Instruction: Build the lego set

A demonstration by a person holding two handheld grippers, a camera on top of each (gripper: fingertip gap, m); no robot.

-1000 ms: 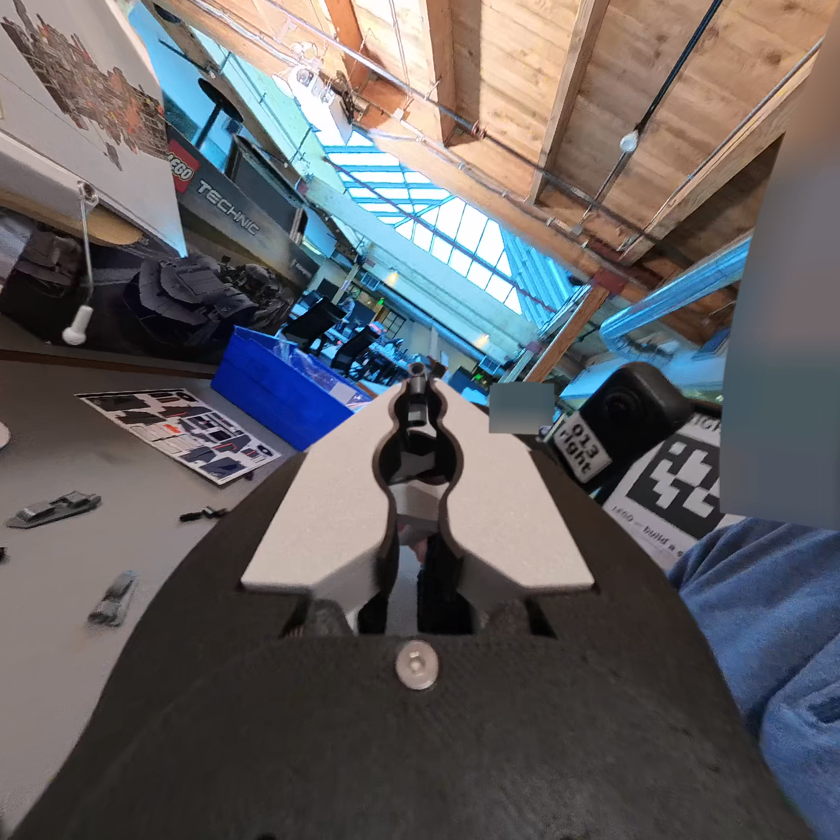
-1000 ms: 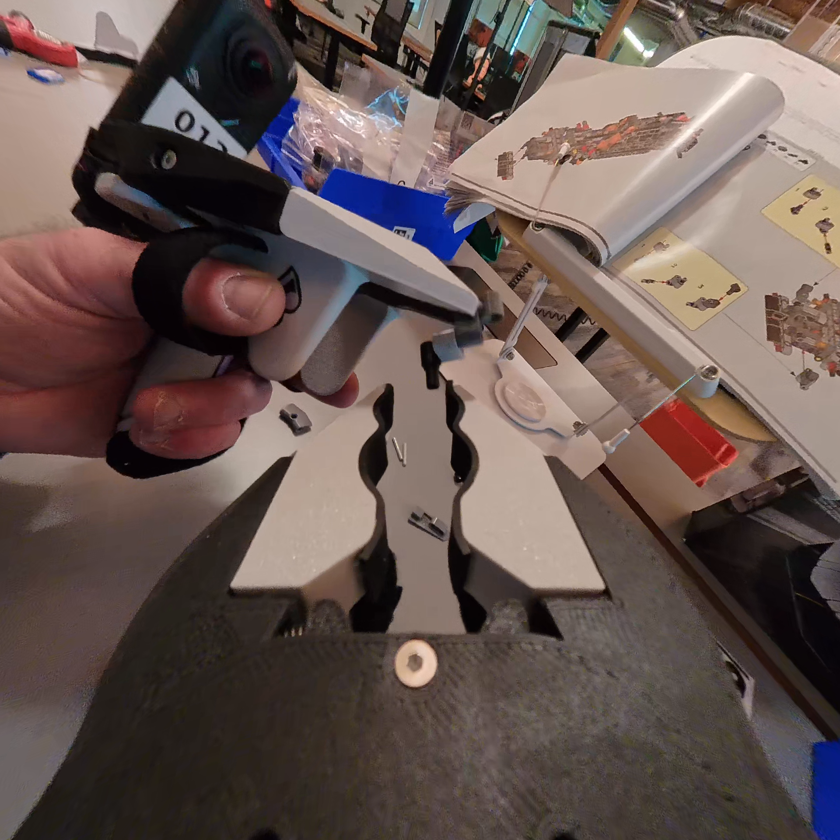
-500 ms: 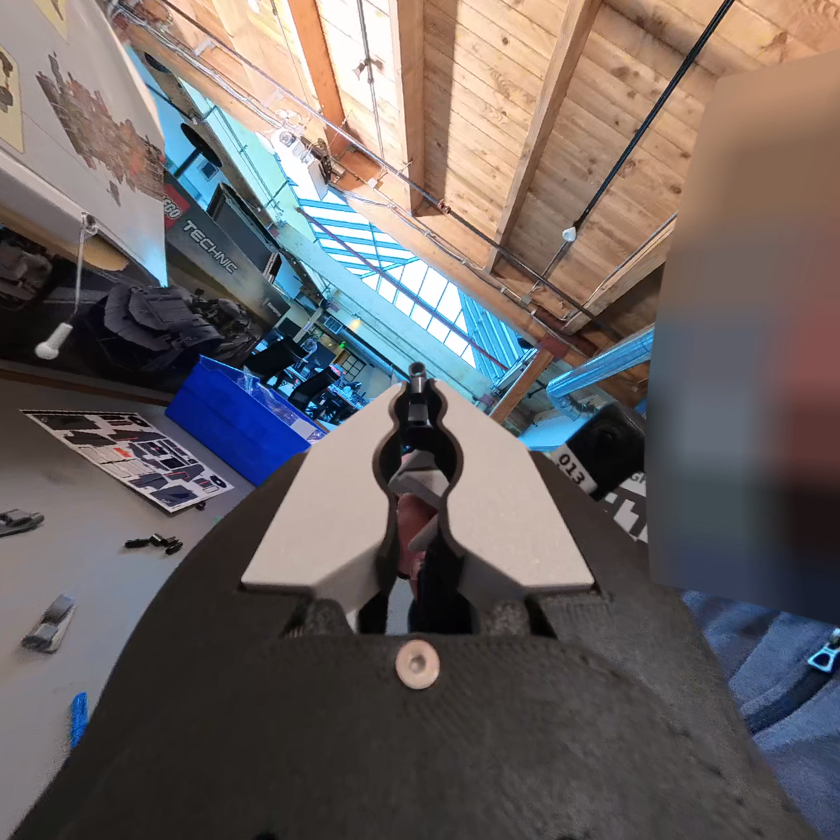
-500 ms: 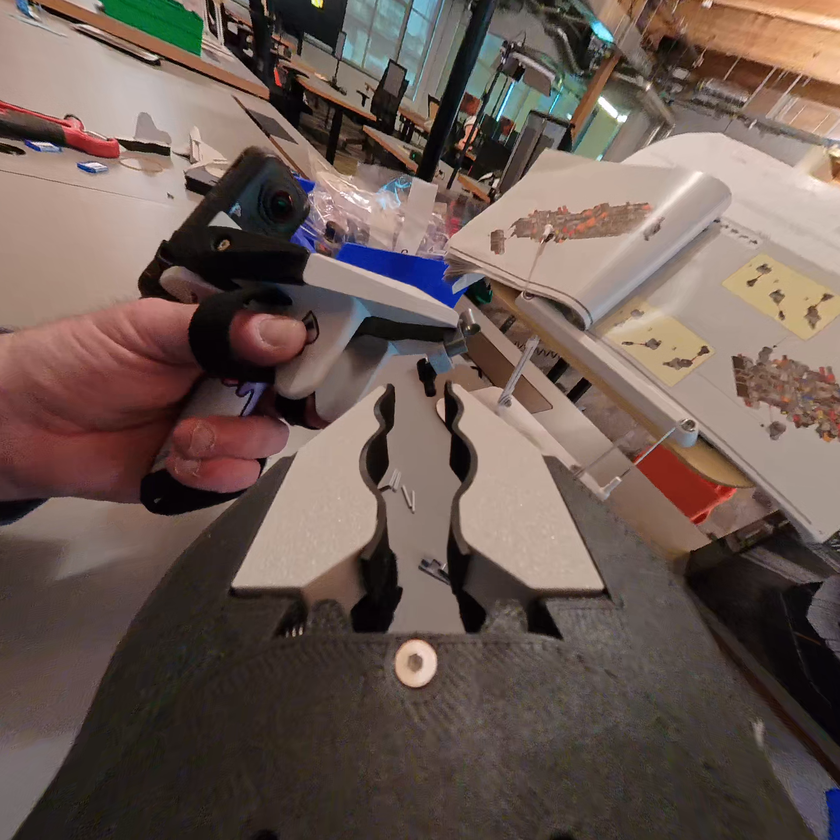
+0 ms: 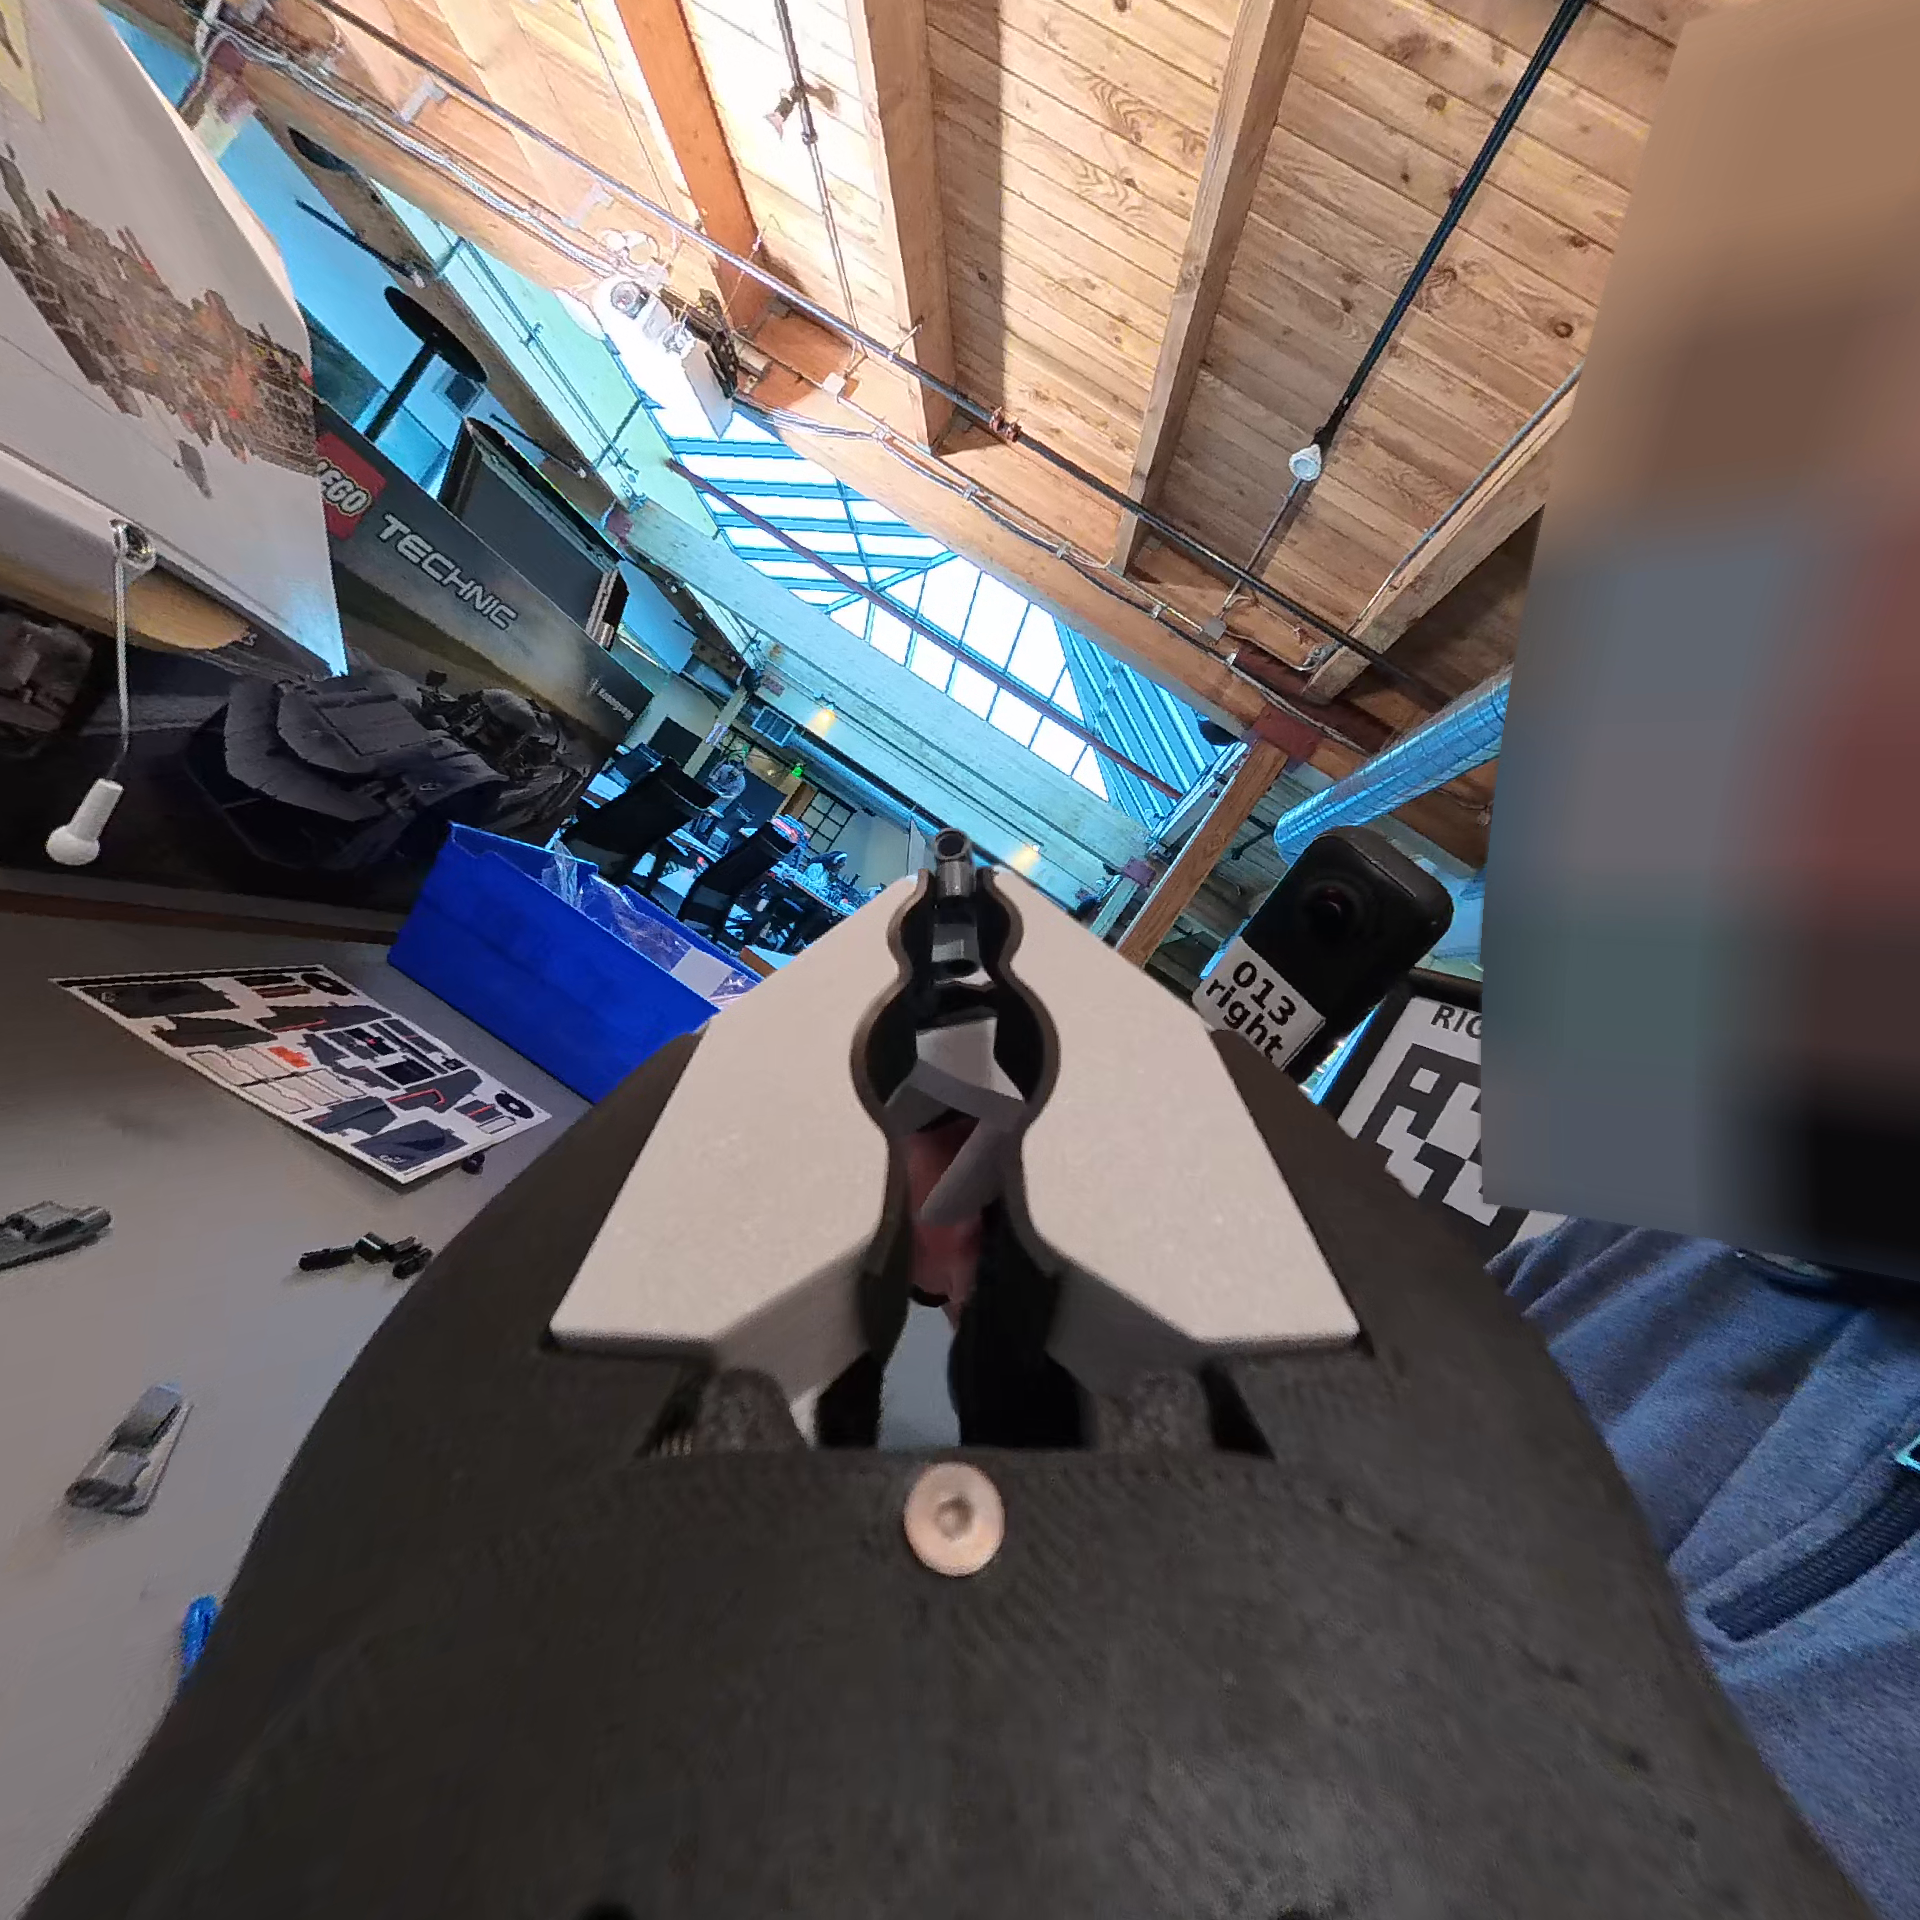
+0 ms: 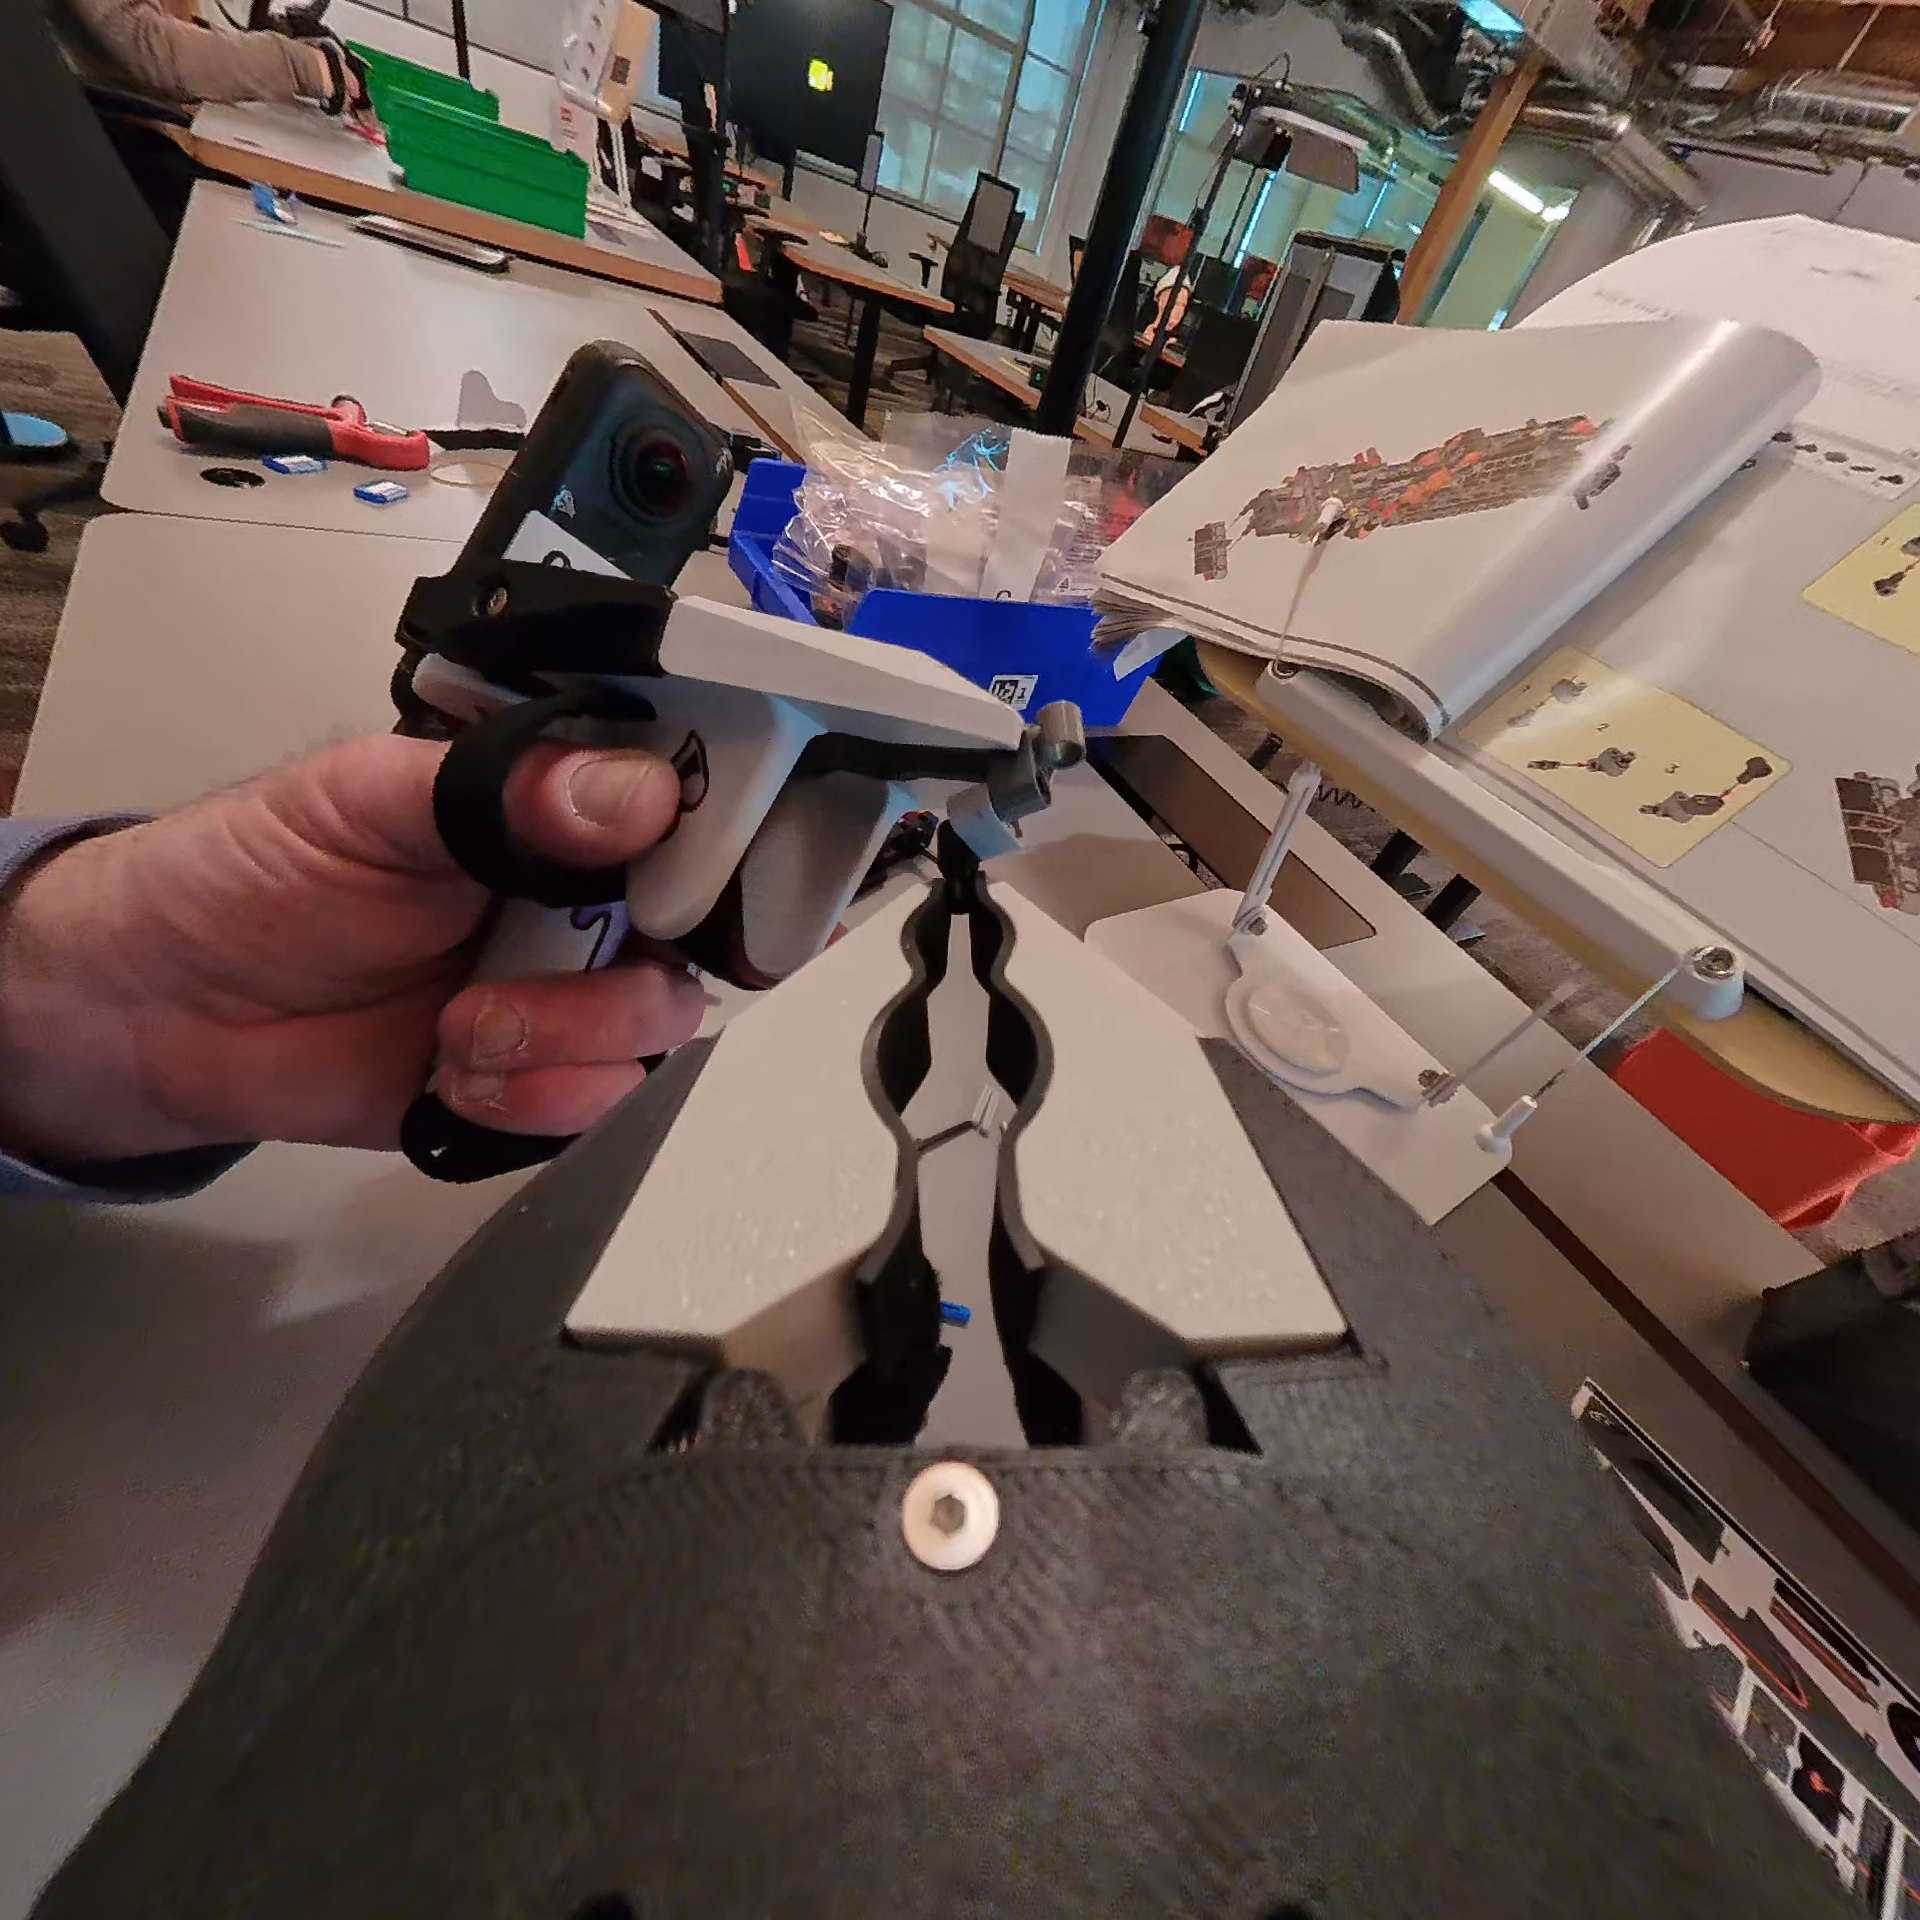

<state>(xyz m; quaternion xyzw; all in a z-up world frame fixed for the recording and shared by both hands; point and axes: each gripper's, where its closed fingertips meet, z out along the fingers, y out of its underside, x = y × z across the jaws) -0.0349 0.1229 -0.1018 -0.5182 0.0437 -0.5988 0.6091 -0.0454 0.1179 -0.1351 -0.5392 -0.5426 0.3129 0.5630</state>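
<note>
Left wrist view: looks along the left gripper (image 5: 951, 883), tilted up to the wooden ceiling (image 5: 1039, 208); the table (image 5: 156, 1195) is low on the left.
Right wrist view: looks along the right gripper (image 6: 956, 904), almost level, over the table (image 6: 208, 644), very near the left gripper (image 6: 1023, 774).
Shared: blue bin (image 5: 540, 966) (image 6: 987, 634), instruction book (image 5: 156, 312) (image 6: 1455, 499), each other's gripper.

You have 2 grippers, left (image 6: 1023, 774) and right (image 6: 954, 909), 1 blue bin (image 5: 540, 961), 1 sticker sheet (image 5: 301, 1065) and 1 open instruction book (image 6: 1455, 520).
</note>
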